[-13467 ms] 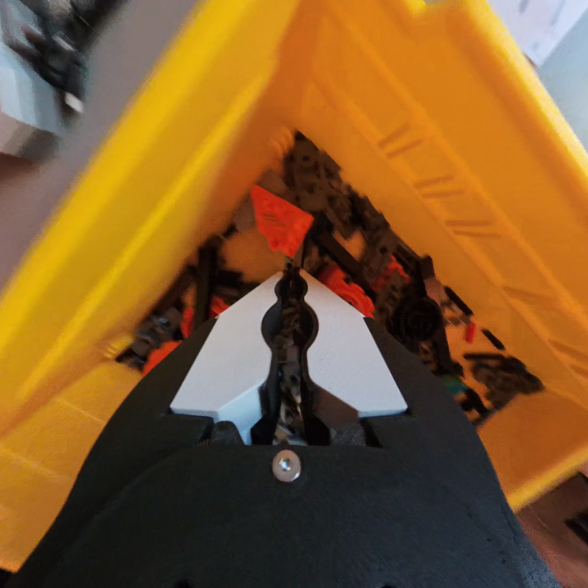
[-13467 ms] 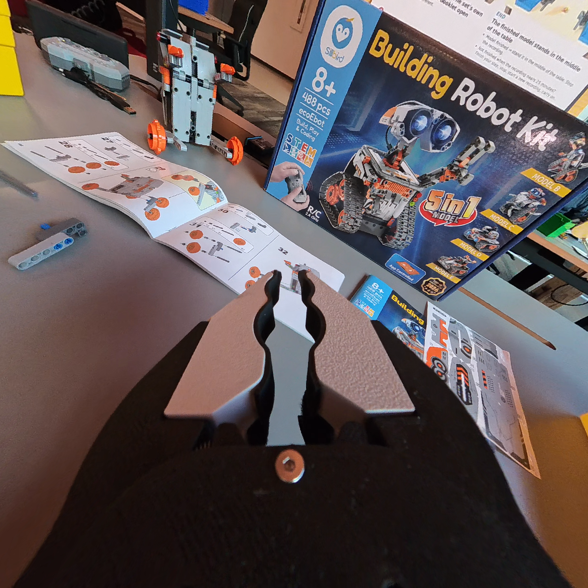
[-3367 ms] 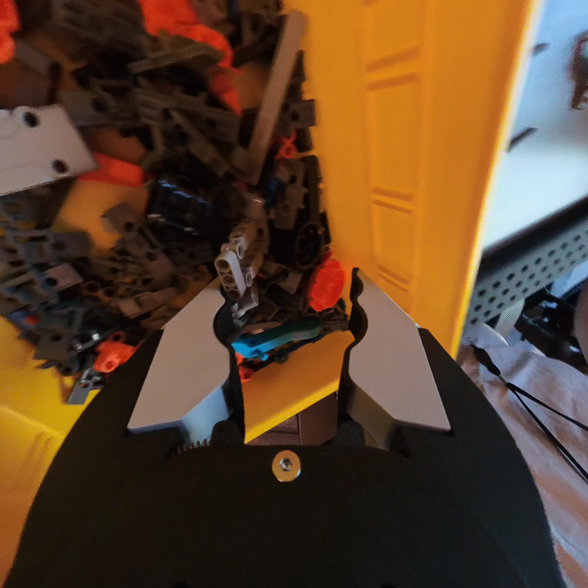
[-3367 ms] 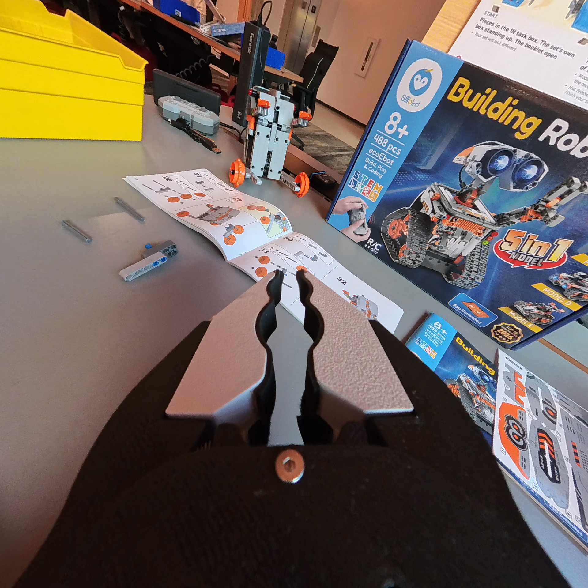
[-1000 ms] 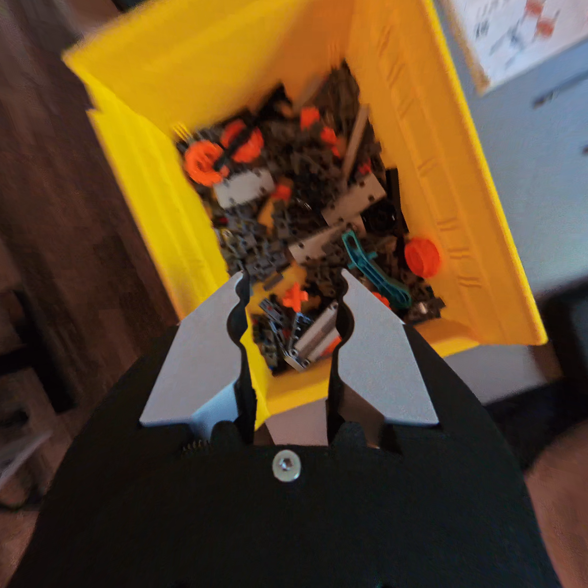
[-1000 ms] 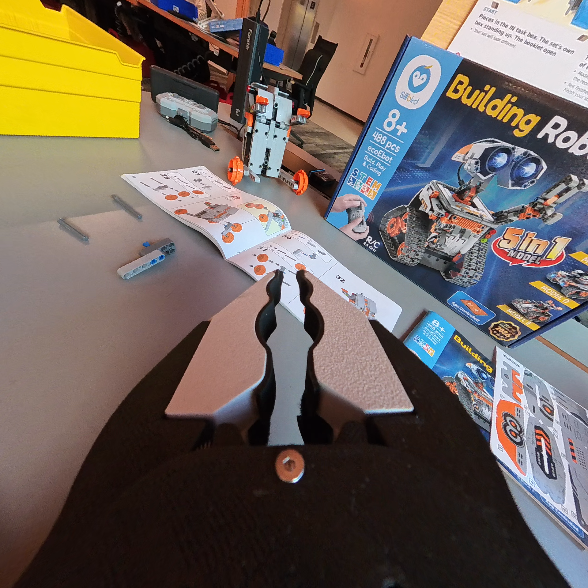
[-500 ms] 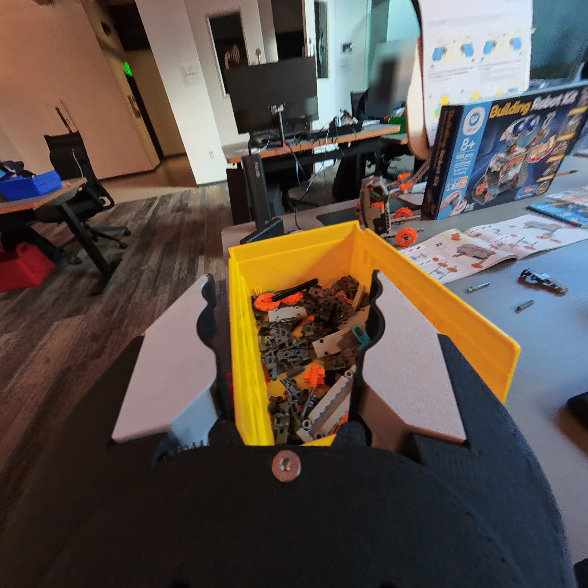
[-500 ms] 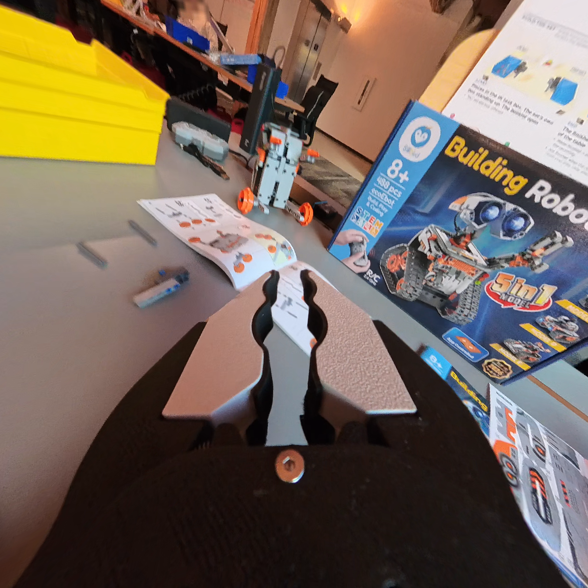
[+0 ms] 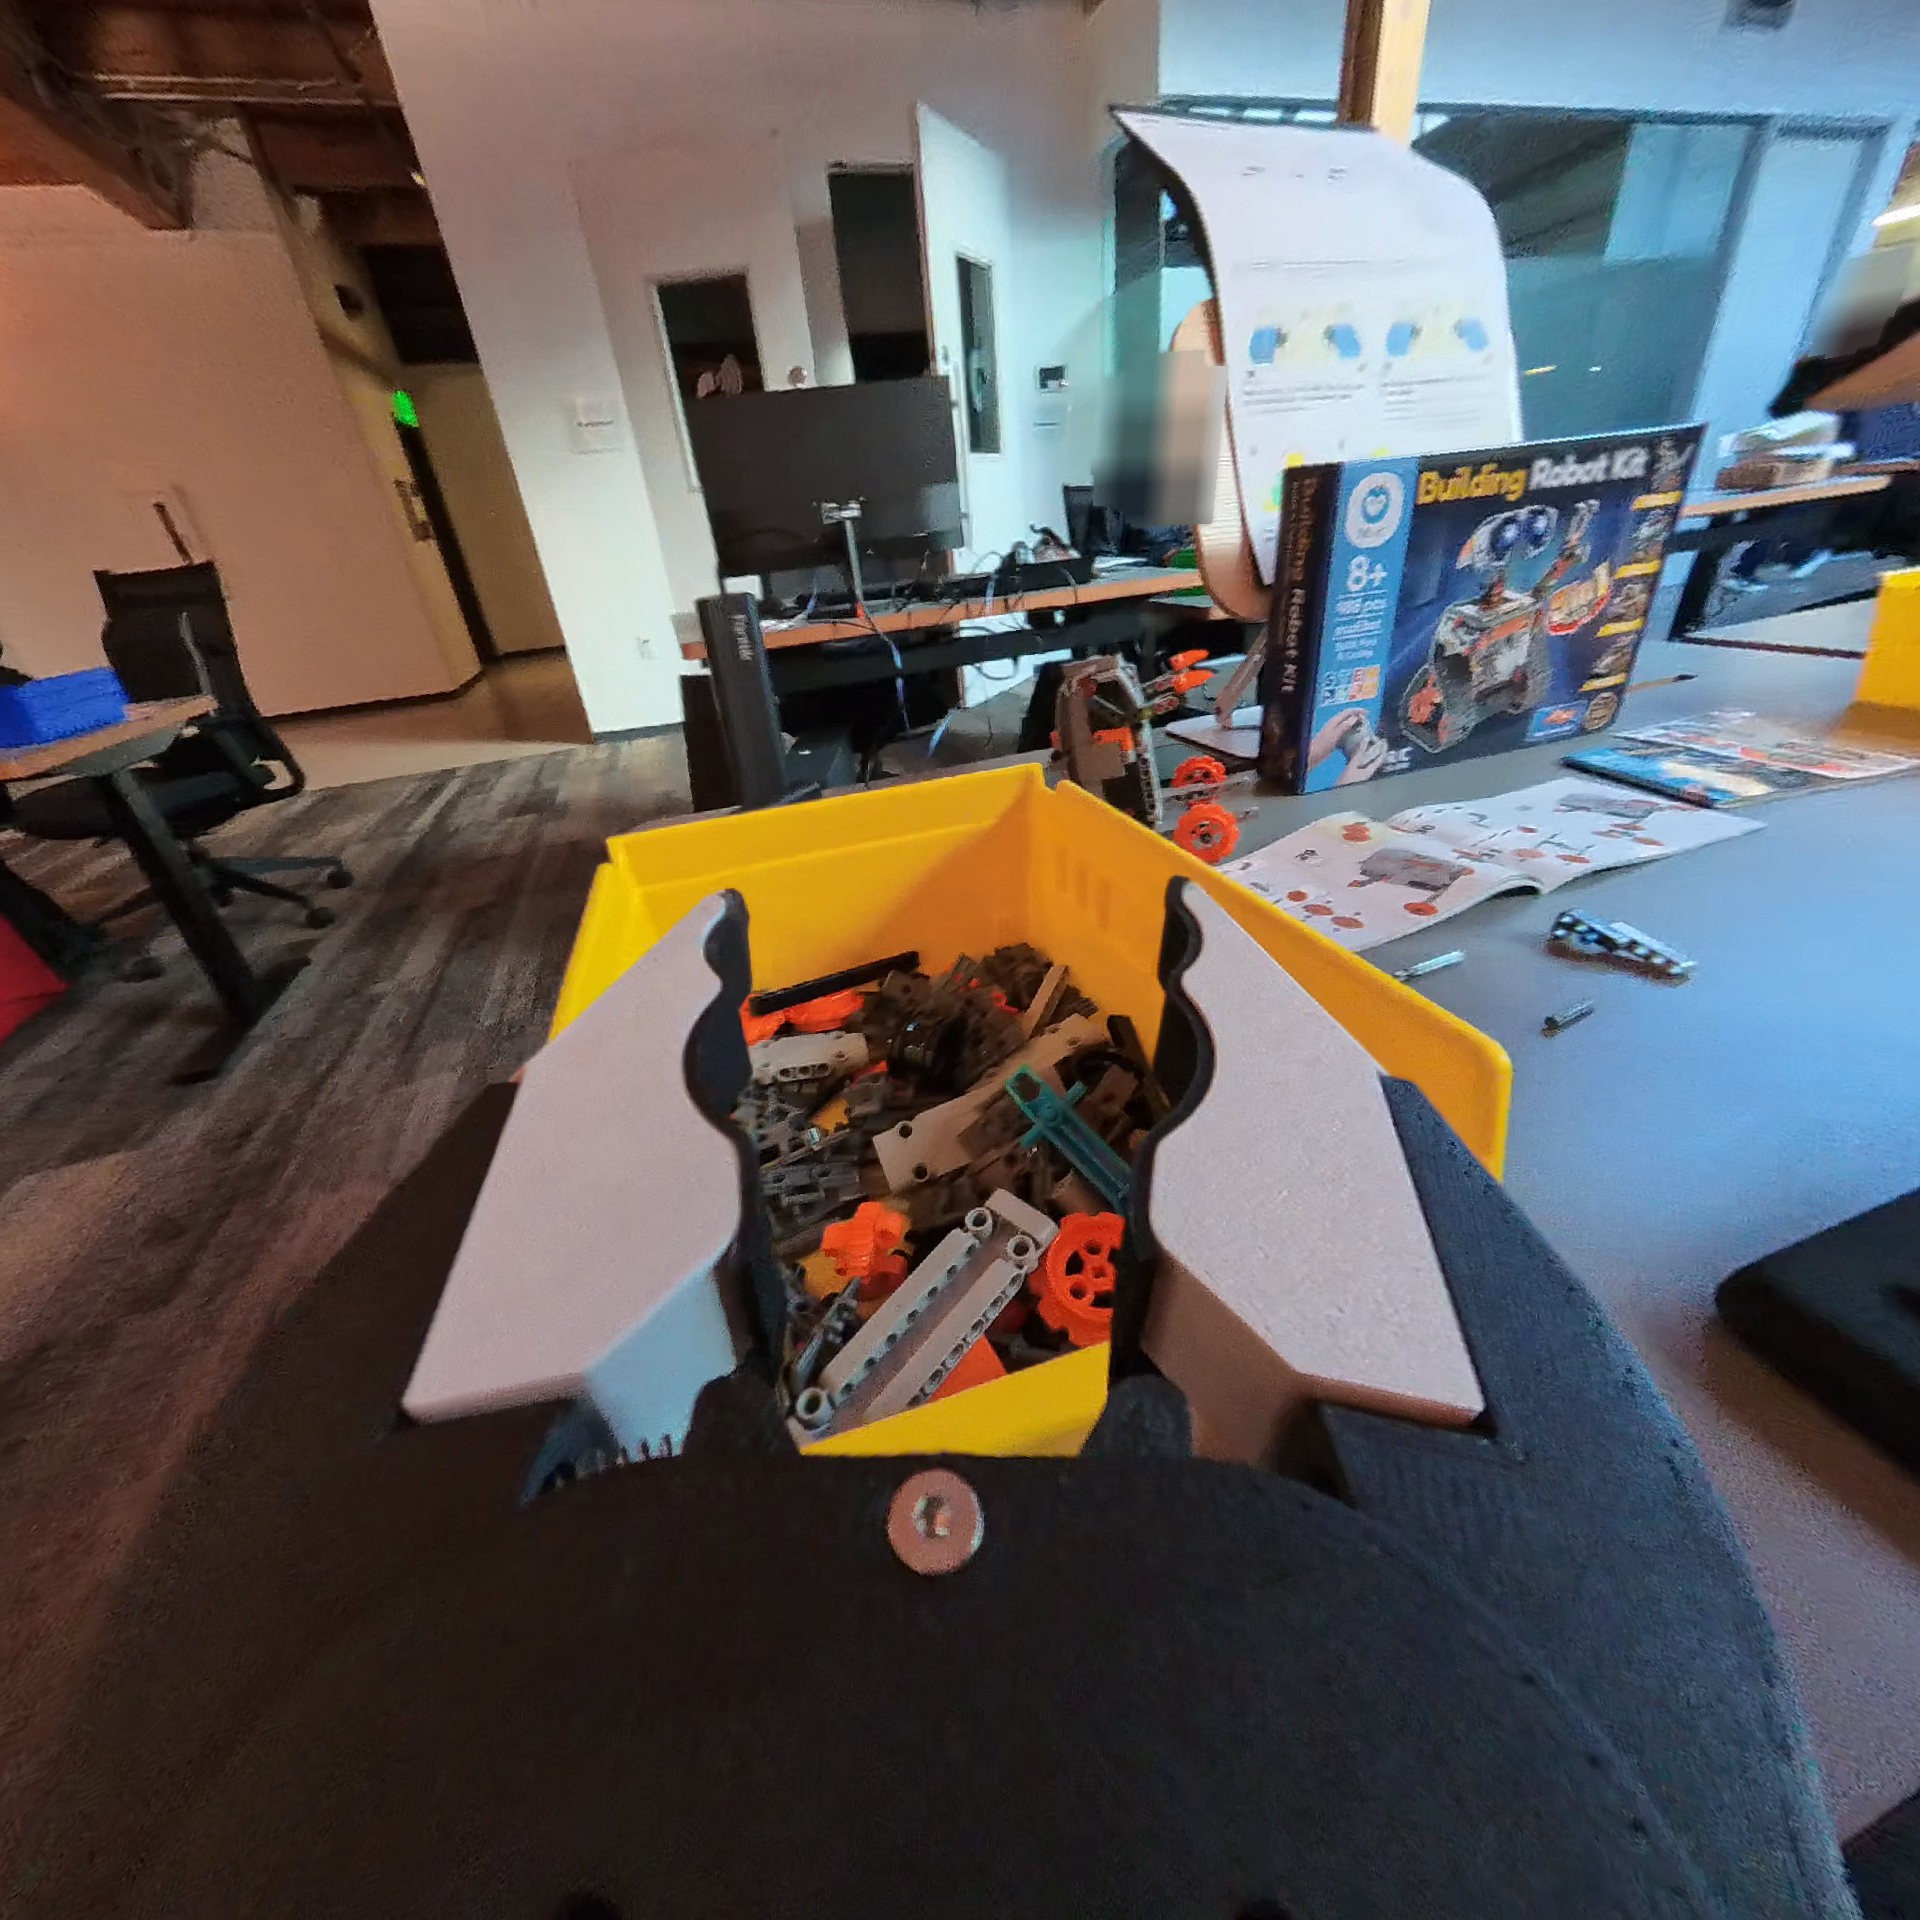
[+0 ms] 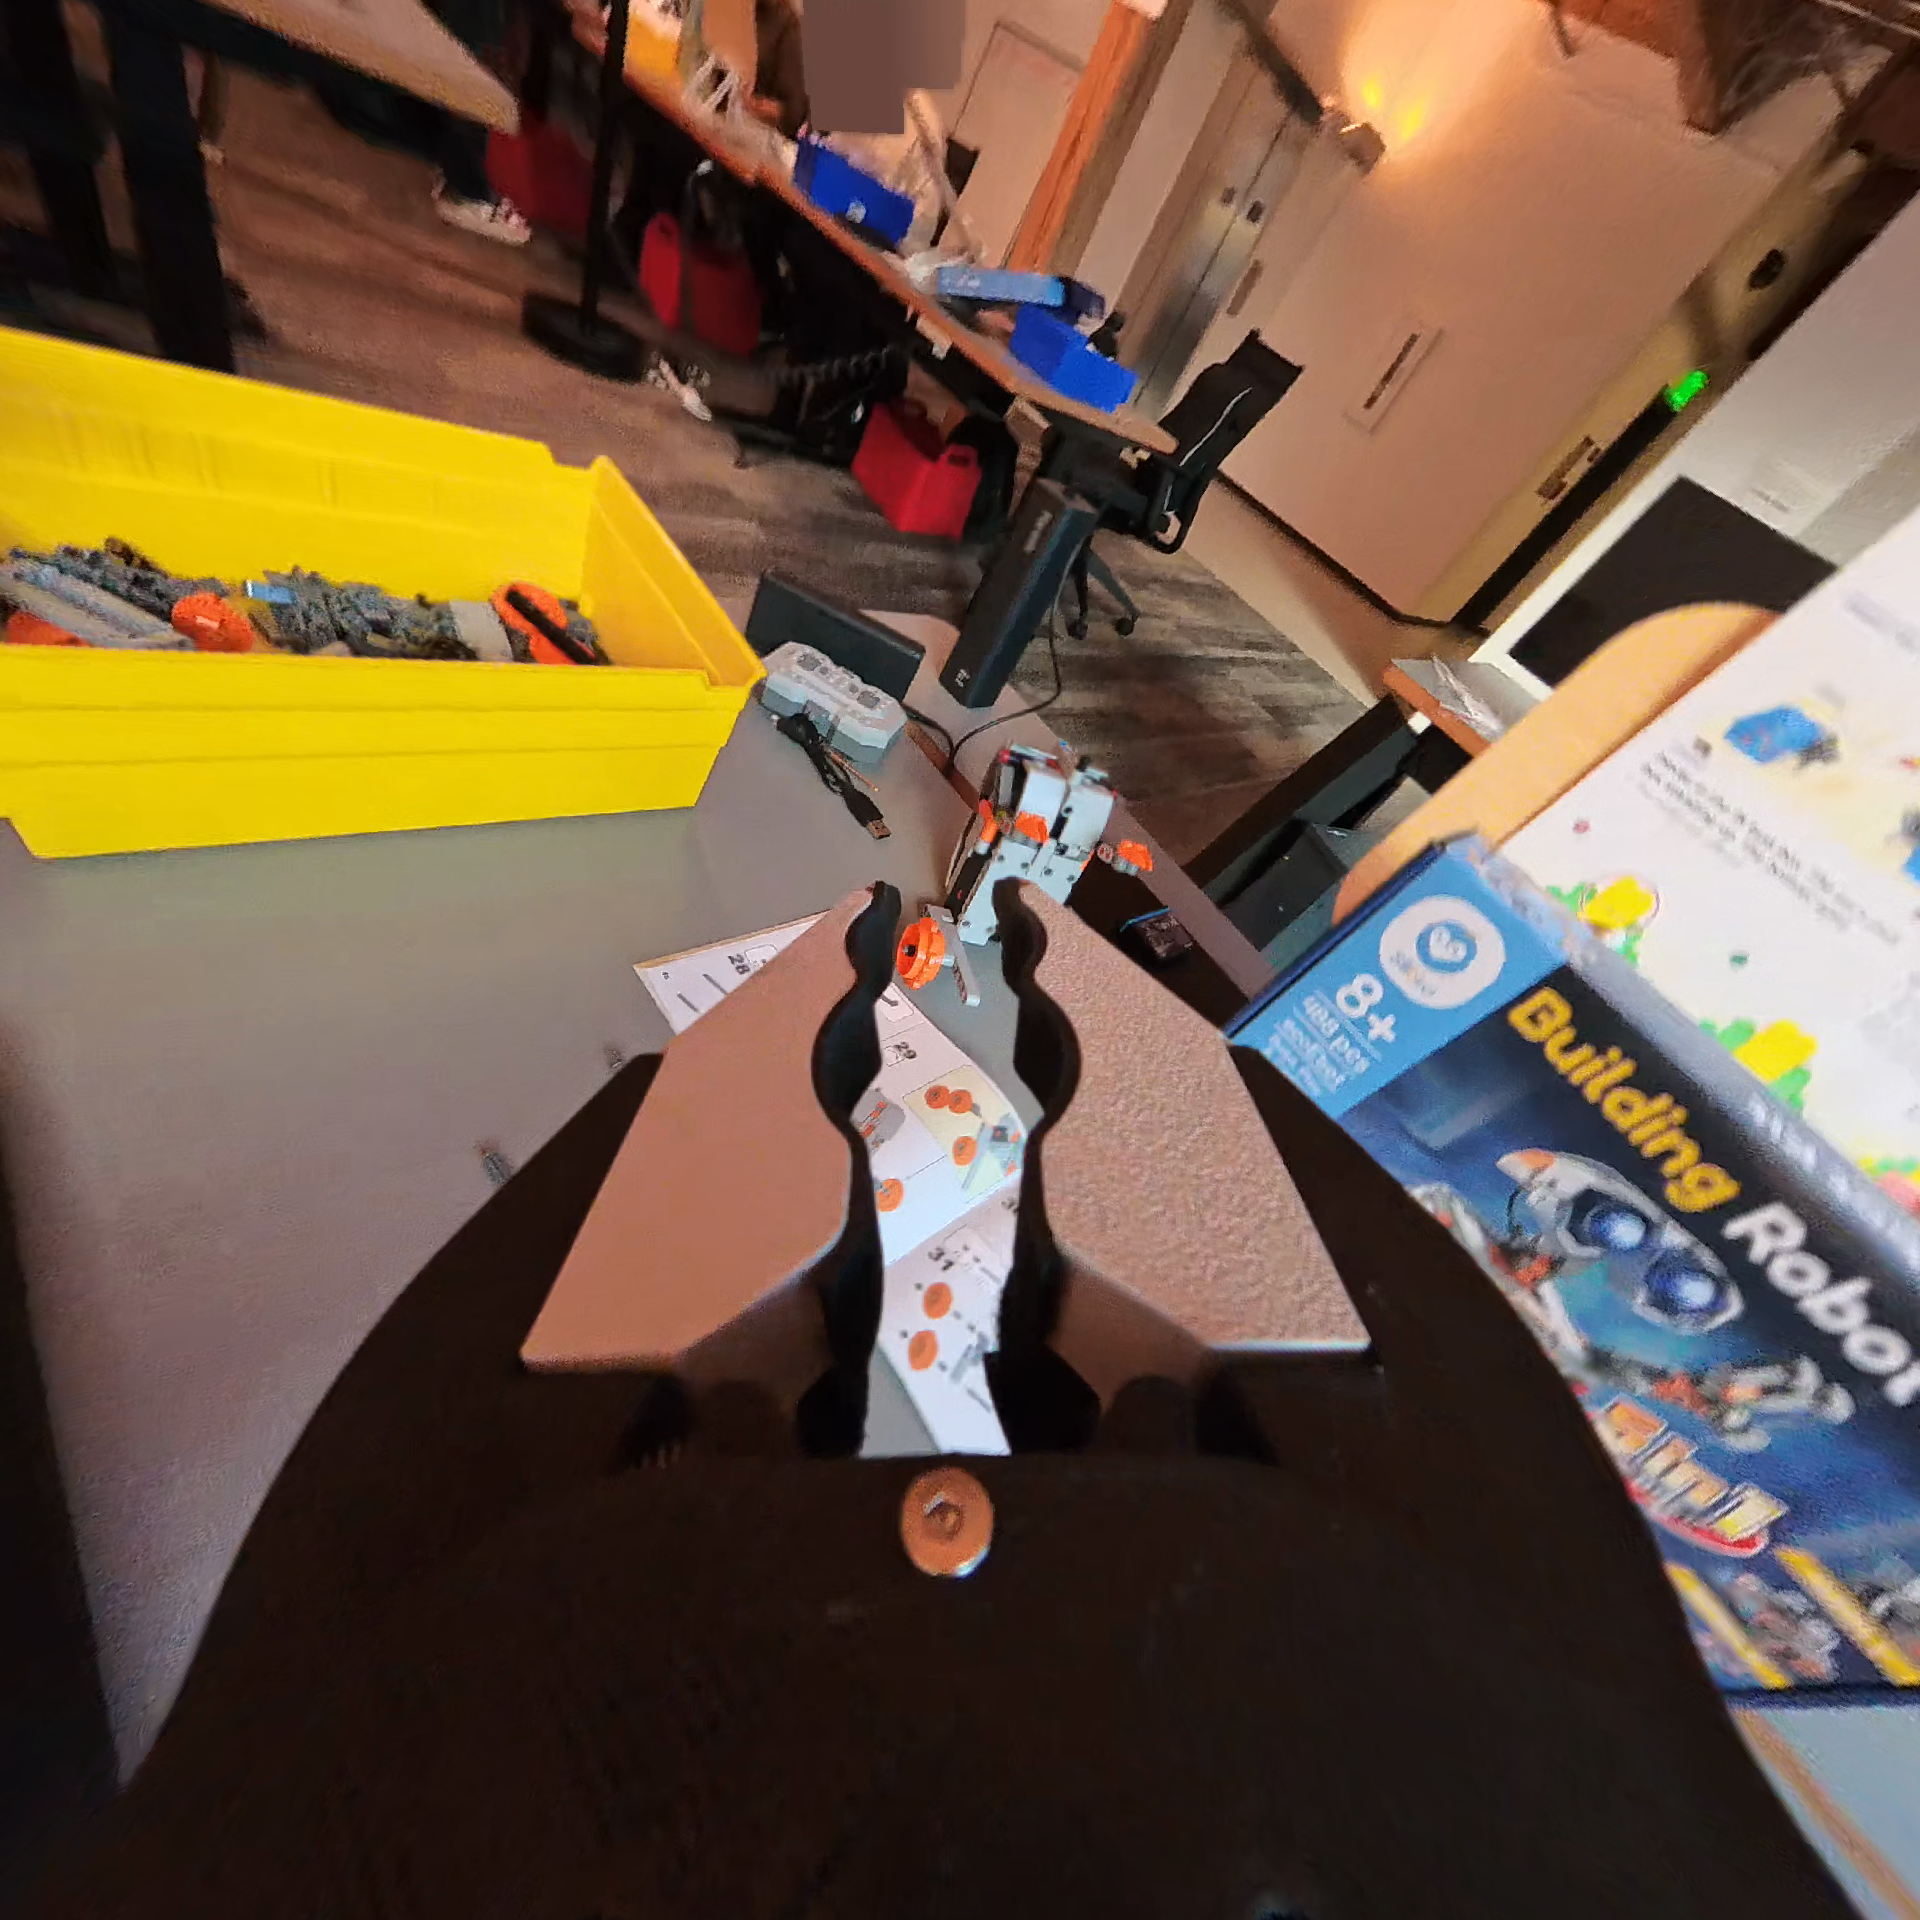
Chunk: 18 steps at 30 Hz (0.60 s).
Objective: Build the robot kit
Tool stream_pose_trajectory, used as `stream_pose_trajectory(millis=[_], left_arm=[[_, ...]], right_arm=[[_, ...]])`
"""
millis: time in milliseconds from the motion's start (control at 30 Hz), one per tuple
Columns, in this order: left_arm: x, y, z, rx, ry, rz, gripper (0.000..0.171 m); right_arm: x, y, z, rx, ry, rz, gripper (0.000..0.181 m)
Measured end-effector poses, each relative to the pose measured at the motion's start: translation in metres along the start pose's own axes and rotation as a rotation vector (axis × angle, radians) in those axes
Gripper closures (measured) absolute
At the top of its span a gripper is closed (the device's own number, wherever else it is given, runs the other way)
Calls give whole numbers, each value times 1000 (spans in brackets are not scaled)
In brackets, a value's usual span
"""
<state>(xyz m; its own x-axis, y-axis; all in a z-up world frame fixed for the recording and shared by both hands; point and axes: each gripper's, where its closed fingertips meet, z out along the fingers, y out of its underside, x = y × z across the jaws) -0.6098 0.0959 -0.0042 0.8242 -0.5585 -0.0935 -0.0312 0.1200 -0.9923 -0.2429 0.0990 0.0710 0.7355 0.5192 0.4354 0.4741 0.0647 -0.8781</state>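
Observation:
My left gripper (image 9: 951,899) is wide open and empty, held just above the near end of a yellow bin (image 9: 1351,997). The bin holds several loose building pieces, among them an orange wheel (image 9: 1081,1273), a grey holed beam (image 9: 925,1320) and a teal piece (image 9: 1060,1127). My right gripper (image 10: 945,894) is empty, its jaws apart by a narrow gap. It hangs above the open instruction booklet (image 10: 935,1132) and points at a partly built grey and orange model (image 10: 1039,821). The bin also shows in the right wrist view (image 10: 364,748).
A blue kit box (image 9: 1475,613) stands at the back right of the grey table, with the booklet (image 9: 1475,857) before it. A small grey assembly (image 9: 1616,940) and two pins (image 9: 1429,966) lie nearby. A grey battery unit (image 10: 831,701) with a cable sits behind the bin. One gripper's finger ends stand about 40 cm off the other's.
My left gripper pulled back out of the bin, levelled out and opened wider. My right gripper rose and swung left, so the bin came into its view.

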Motion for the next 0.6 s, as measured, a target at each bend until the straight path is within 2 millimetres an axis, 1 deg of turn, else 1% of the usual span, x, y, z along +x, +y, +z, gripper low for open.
stream_pose_trajectory(millis=[67, 133, 200, 267, 367, 467, 600], left_arm=[[2, -1, 3, -14, 29, -11, 102], [-7, -9, 3, 7, -13, 30, 109], [-17, -16, 1, 23, -49, 69, 115], [-25, -12, -2, -9, -57, 59, 112], [-37, 2, -4, -44, -57, 10, 116], [-43, 15, -5, -91, -47, -16, 119], [-58, 15, -11, -93, -105, -4, 123]], right_arm=[[-1, -15, 8, -18, -32, -43, 162], [-5, -28, 21, -44, -72, -52, 161], [-19, -39, 37, -65, -159, -18, 157], [-34, -53, 59, -63, -245, 19, 154], [-62, -72, 101, -81, -385, 34, 152], [-92, -82, 152, -123, -499, -43, 153], [-155, -79, 213, -187, -687, -100, 160]])
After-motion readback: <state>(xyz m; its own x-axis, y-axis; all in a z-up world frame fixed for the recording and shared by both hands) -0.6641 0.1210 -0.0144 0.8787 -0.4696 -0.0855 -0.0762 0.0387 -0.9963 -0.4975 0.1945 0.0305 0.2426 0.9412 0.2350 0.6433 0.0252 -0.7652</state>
